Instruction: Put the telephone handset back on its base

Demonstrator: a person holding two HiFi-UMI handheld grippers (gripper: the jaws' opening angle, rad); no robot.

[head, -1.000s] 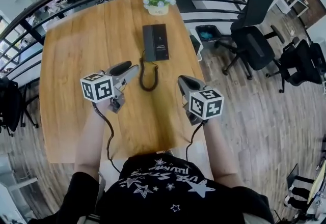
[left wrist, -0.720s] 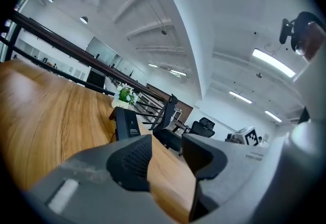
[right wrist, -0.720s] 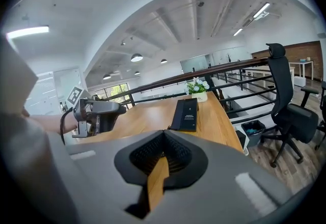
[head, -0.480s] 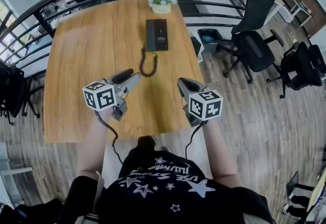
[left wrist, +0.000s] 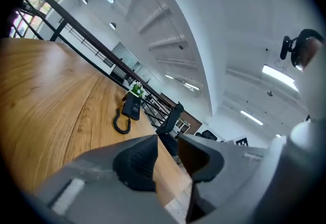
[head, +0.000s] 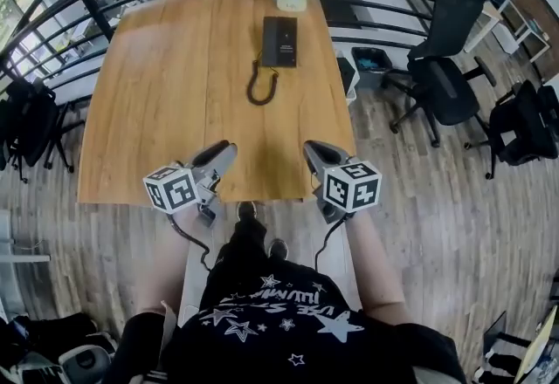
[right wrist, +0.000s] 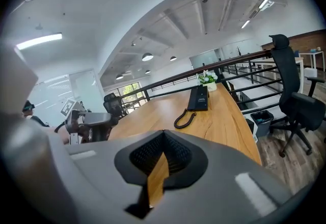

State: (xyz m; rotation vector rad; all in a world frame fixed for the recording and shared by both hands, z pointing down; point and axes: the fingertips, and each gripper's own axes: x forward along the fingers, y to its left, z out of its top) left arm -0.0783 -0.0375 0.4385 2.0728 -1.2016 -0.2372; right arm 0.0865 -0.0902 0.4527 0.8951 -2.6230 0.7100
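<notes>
While handset (head: 270,42) seemingly sits on base (head: 286,42) well ahead, long axis pointing away: left gripper (head: 223,149) jaws just been closing, half-wide, empty; right gripper (head: 312,147) pinched narrow, empty, marginally nearer.

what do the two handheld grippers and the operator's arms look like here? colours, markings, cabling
Both the left gripper and the right gripper are grey moulded two-jaw tools with black ribbed pads. Each carries a white cube with black square markers, and a thin black cable trails from its rear. The person wears a black T-shirt with white stars, short-sleeved.
</notes>
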